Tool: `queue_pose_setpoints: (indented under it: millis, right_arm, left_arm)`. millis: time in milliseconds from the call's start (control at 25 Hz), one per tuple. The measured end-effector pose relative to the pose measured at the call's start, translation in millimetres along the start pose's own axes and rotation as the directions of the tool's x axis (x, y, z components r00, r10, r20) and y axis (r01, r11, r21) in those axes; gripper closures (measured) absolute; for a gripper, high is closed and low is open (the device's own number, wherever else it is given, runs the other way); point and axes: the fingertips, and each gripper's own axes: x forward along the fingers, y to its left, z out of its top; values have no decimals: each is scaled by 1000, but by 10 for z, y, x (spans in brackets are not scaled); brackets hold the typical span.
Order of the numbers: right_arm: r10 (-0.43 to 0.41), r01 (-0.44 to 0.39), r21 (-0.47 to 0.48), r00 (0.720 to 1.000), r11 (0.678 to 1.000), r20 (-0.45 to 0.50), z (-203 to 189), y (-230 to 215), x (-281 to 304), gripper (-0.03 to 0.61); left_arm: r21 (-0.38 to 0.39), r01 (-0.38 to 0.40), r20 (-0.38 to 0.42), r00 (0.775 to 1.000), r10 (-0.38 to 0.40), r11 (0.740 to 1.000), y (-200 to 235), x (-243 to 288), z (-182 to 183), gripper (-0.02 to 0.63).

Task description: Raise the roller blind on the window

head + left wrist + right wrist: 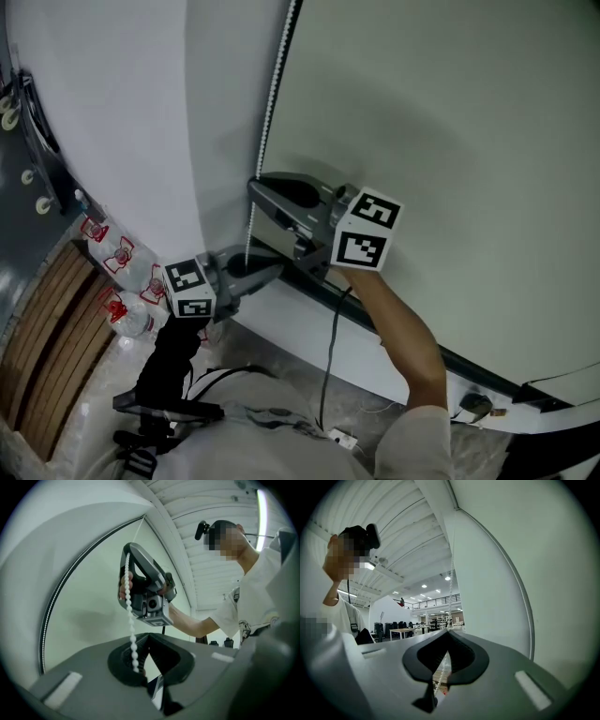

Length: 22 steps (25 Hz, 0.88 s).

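Observation:
A white bead chain [265, 122] hangs down the left edge of the pale roller blind [450, 141]. My right gripper [255, 187] points level at the chain and is shut on it. In the right gripper view the beads [439, 677] show through the slit behind the closed tips [450, 632]. Just below it, my left gripper [277, 269] also reaches the chain. In the left gripper view the chain [130, 616] drops from the right gripper [127, 557] into the hollow between the closed left jaws [149, 638].
A dark rail [403, 333] runs along the blind's lower edge. A white wall [122, 112] stands left of the chain. Water bottles with red labels [117, 258] and wooden slats [47, 319] lie at the lower left. A black cable [330, 356] hangs from the right gripper.

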Motion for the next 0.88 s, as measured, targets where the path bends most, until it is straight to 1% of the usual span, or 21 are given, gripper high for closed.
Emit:
queue_pose_setpoints:
  millis: [160,240,360,440,480,520,600,720,880]
  right_arm:
    - [13,-12,22,998,1000,-57,-313,44,-27,575]
    - [21,-18,47,997,999,-70,-421,48,-49,574]
    - [40,-35,99,998,994,-43,-398,77,-94,574]
    - [35,-32,68,999,997,-42,-339,86,-89,570]
    - [37,-35,51,999,998,-38,-285,76,-79,550]
    - [42,-41,43,999,998,-24,-194,58,-70,489]
    - [47,-48,23,999,999,24,104,8,-65,426]
    - [42,-38,-43,994,998,97,693,-63,-58,410]
    - [42,-22,-130,988,991,148,1387,-117,2,416]
  left_arm:
    - [0,-5,6,1000,5,1000,23,-26,7,615]
    - [4,-6,7,1000,5,1000,28,-33,13,615]
    - [5,0,6,1000,0,1000,10,-27,9,615]
    - [5,6,3,1000,-6,1000,0,-23,-3,615]
    - [5,7,1,1000,-7,1000,-2,-22,-10,615]
    - [5,9,0,1000,-9,1000,-4,-20,-18,615]
    - [2,11,0,1000,-11,1000,-10,-14,-31,615]
    - [-5,11,-2,1000,-11,1000,-20,-8,-59,615]
    - [-13,7,-4,1000,-7,1000,-19,-25,-86,615]
